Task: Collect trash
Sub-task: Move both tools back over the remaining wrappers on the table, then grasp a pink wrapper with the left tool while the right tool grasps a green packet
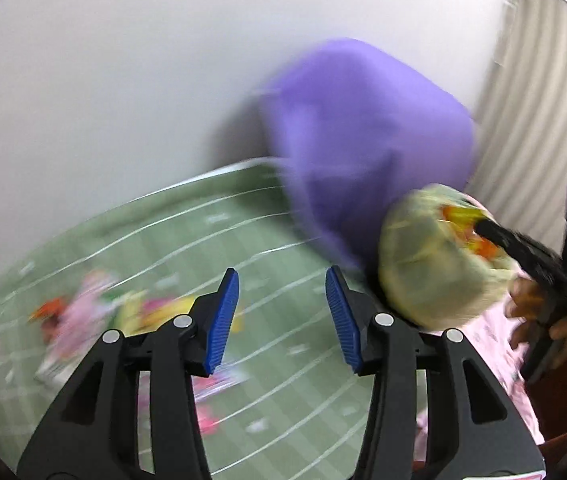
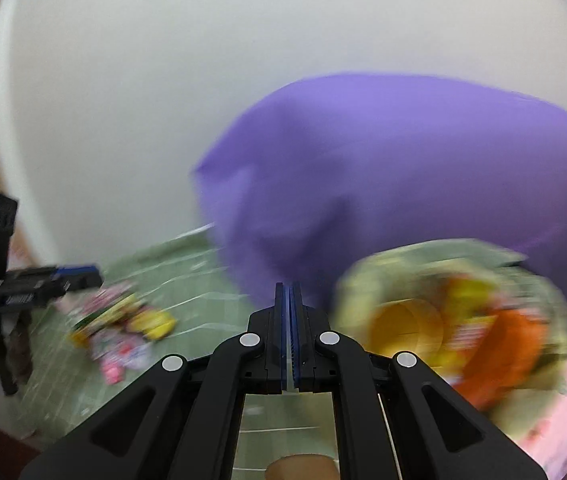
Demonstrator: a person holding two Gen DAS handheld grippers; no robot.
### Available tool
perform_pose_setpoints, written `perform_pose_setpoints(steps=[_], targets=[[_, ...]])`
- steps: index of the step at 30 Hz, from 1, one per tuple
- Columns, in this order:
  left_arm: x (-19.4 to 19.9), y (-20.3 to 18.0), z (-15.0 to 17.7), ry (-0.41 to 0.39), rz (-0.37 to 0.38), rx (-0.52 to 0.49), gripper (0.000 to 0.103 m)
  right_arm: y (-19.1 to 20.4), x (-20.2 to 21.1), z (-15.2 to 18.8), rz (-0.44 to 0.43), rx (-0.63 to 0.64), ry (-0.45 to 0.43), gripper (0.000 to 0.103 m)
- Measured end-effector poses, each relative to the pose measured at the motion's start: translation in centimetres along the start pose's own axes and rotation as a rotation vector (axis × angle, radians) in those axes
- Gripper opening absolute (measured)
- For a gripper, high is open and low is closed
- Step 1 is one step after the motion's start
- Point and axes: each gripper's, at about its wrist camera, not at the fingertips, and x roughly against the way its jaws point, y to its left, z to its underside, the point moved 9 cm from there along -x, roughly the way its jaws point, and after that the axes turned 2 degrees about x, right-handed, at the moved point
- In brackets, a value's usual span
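Blue ribbed pads are seen parted at the bottom centre of the left wrist view, where the left gripper is held released above a green gridded mat with nothing between its fingers. At lower left of that frame, a blurred heap of wrappers — pink, yellow and orange — is spread on the mat. At right, a translucent trash bag stuffed with orange and yellow packets is seen, the right gripper entering it from the right edge. In the right wrist view, the right gripper is clenched, its pads nearly touching; what they pinch cannot be told. Farther back, a purple bin stands against a white wall.
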Motion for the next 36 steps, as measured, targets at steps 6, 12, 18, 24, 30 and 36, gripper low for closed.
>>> perform_pose_setpoints(steps=[6,12,18,24,30,36], targets=[[4.4,12.8,3.6,-0.04,-0.197,0.248,0.044,10.5,-7.5,3.1,-0.217,0.092,0.163,0.005],[7.1,18.1,6.6,-0.05,-0.25,0.342,0.048,18.3,-11.8,5.2,-0.375,0.198,0.253,0.005],[8.2,20.9,8.4,-0.046,-0.282,0.421,0.048,23.8,-15.4,8.1,-0.453,0.361,0.335,0.005],[8.5,21.7,10.5,-0.009,-0.284,0.443,0.048,25.0,-19.1,10.7,-0.418,0.405,0.366,0.005],[6.0,19.6,7.3,0.003,-0.155,0.38,0.055,24.3,-18.9,10.6,-0.42,0.447,0.342,0.005],[0.0,17.3,3.3,0.079,-0.143,0.208,0.056,20.4,-16.4,7.1,-0.363,0.384,0.218,0.005]])
